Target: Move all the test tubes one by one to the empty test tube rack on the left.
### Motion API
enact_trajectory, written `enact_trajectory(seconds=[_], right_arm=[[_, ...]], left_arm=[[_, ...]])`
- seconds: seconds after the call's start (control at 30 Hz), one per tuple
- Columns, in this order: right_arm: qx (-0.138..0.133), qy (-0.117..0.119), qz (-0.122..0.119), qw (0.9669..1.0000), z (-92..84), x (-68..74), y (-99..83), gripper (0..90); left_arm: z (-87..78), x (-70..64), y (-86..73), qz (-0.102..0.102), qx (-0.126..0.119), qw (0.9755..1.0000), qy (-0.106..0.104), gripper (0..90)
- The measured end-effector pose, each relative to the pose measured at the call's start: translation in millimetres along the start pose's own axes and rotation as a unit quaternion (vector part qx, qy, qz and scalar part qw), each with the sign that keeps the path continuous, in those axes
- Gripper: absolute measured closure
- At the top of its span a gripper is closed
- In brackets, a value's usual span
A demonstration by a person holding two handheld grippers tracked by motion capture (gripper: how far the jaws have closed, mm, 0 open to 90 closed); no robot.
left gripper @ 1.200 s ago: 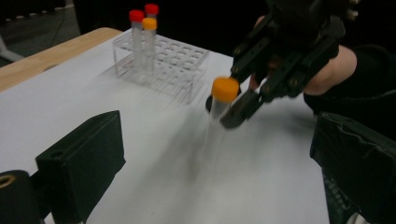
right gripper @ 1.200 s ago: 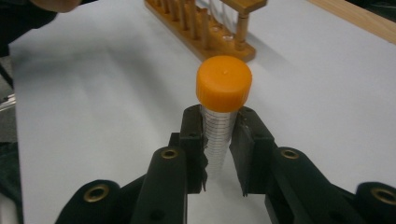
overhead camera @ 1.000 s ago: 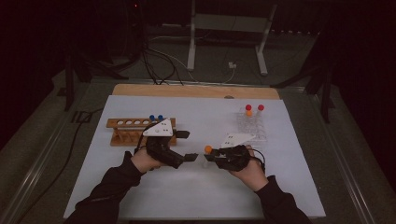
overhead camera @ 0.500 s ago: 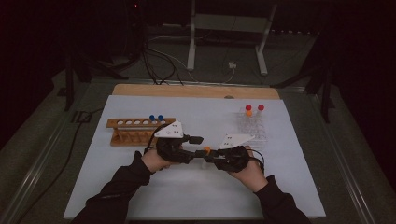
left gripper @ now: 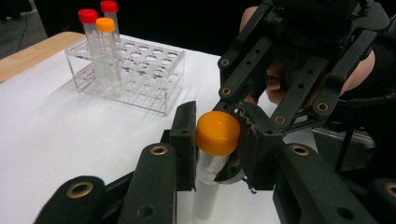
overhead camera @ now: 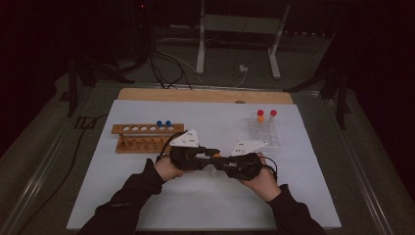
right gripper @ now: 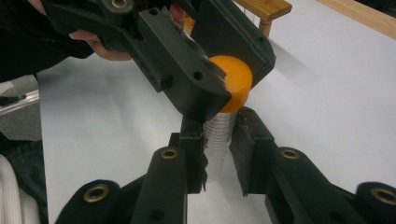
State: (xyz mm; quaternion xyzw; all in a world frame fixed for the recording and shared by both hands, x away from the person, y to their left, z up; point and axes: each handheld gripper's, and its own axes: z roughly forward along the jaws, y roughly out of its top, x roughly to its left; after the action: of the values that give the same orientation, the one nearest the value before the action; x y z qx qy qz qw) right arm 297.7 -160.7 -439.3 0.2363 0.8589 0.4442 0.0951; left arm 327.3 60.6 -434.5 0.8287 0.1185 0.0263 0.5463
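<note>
at far left of the white paper-covered surface (overhead camera: 122, 196) stands a wooden test-tube rack (overhead camera: 147, 137) holding two blue-capped tubes (overhead camera: 163, 124), untouched. moving right, the left tongs (overhead camera: 211, 154) have come across since a second ago to meet the right tongs (overhead camera: 222, 159) at mid-surface, and their jaws have just been closing from wide apart. in the left gripper view they now clamp the round orange screw cap (left gripper: 217, 133) of a clear plastic tube (left gripper: 205, 196), one pad on each side of the cap. the right tongs (right gripper: 218, 140) are clamped on the ribbed body of that same tube (right gripper: 218, 135), just below the cap (right gripper: 233, 86), and hold it upright above the surface. judged from this, the tube is now gripped at both ends, so the step in hand is likely unscrewing the cap: the body is fixed and the cap can be turned against it. farther right, a clear acrylic rack (overhead camera: 264, 134) carries two red-capped tubes (overhead camera: 266, 113) and one orange-capped tube (overhead camera: 261, 119), standing well apart from both hands.
</note>
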Motion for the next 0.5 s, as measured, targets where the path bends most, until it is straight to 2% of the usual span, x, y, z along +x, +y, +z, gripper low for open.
enact_trajectory(seconds=[0.27, 0.37, 0.5], right_arm=[[-0.006, -0.004, 0.002, 1.0000, -1.2, -0.2, 0.7, 75.2], [-0.017, -0.003, 0.005, 0.9998, -2.5, -0.7, 1.0, 74.2], [-0.030, -0.004, 0.011, 0.9995, -5.7, -1.6, 2.0, 64.6]], left_arm=[[-1.5, -0.3, 2.5, 0.012, -0.001, 0.9999, 0.009, 71.7], [-4.4, 0.4, 4.9, 0.011, -0.007, 0.9999, 0.010, 71.8], [-12.2, 3.2, 10.1, 0.017, -0.010, 0.9996, 0.018, 71.8]])
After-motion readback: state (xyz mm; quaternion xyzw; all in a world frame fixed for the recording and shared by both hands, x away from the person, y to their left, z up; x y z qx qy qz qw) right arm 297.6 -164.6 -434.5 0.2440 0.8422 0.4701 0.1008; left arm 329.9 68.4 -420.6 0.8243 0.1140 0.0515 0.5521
